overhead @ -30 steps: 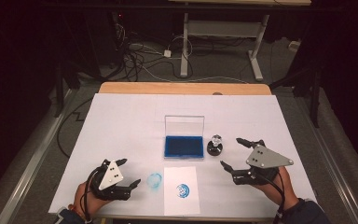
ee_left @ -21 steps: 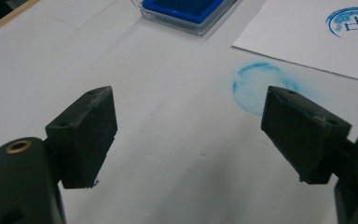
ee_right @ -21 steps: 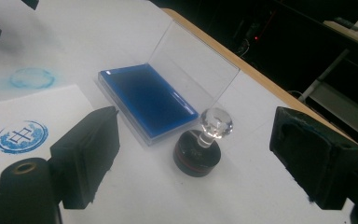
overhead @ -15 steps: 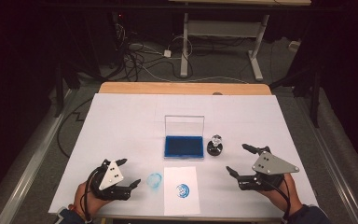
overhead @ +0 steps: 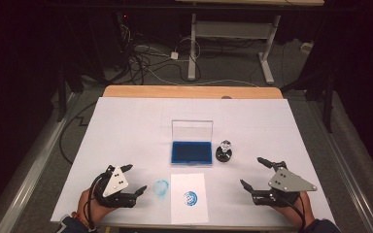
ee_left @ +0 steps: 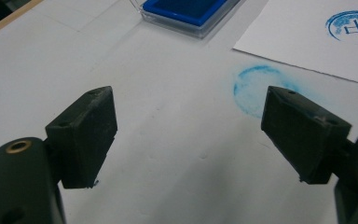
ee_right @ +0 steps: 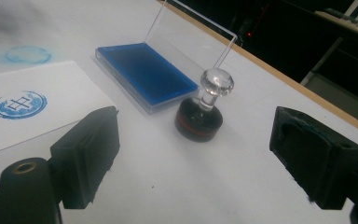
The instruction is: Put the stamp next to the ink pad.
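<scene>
1. The left gripper (overhead: 132,180) rests low on the white table (overhead: 126,126), jaws spread and empty.
2. A blue ring smudge (overhead: 161,187) lies beside a stamped paper sheet (overhead: 188,213).
3. The open ink pad (overhead: 191,151) sits behind, with the stamp (overhead: 224,151) upright just beside it.
4. The right gripper (overhead: 253,172) has its jaws released, well apart from the stamp.

On the white-covered surface (overhead: 126,126) there is one ink pad (overhead: 191,151), blue, in a clear case with its lid raised, at the middle; one stamp (overhead: 224,152) with a clear knob and dark base stands just beside it at its 3 o'clock. One white sheet of paper (overhead: 188,198) lies at the pad's 6 o'clock and carries one round blue stamp mark (overhead: 190,197), and one fainter blue ring (overhead: 161,187) sits directly on the surface at the sheet's 9 o'clock. Two tools are counted: the left tool (overhead: 130,180) at about 7 o'clock and the right tool (overhead: 255,173) at about 5 o'clock, each with two black jaws spread apart.
</scene>
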{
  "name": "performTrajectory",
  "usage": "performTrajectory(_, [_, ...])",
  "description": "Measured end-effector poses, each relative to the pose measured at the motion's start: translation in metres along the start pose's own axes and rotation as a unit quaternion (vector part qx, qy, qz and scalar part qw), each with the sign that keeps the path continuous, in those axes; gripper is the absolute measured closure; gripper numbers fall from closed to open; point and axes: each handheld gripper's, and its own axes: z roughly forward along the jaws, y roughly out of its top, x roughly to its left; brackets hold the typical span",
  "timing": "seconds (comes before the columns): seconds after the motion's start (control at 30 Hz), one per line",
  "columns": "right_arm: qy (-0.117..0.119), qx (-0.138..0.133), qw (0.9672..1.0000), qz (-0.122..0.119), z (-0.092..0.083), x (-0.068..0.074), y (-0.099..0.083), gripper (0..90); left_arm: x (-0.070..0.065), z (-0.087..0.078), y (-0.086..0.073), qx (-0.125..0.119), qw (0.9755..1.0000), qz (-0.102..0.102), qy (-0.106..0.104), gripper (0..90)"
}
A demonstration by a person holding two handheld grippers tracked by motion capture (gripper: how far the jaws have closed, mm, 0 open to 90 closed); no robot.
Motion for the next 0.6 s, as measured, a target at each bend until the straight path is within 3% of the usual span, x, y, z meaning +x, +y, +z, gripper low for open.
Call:
performTrajectory(0.2, [-0.005,0.011,0.9999,-0.005,-0.003,0.007,-0.014,15.7,0.000,0.001,0.000,0.000,1.0000,0.000,-0.001,17.7])
performTrajectory(0.4, [0.013,0.009,0.9999,0.000,0.000,0.008,-0.014,15.7,-0.003,-0.001,-0.001,0.003,1.0000,0.002,0.000,17.7])
performTrajectory(0.6, [0.014,0.004,0.9999,-0.003,0.000,0.008,-0.011,15.9,-0.006,-0.002,-0.001,0.007,1.0000,0.006,-0.001,17.7])
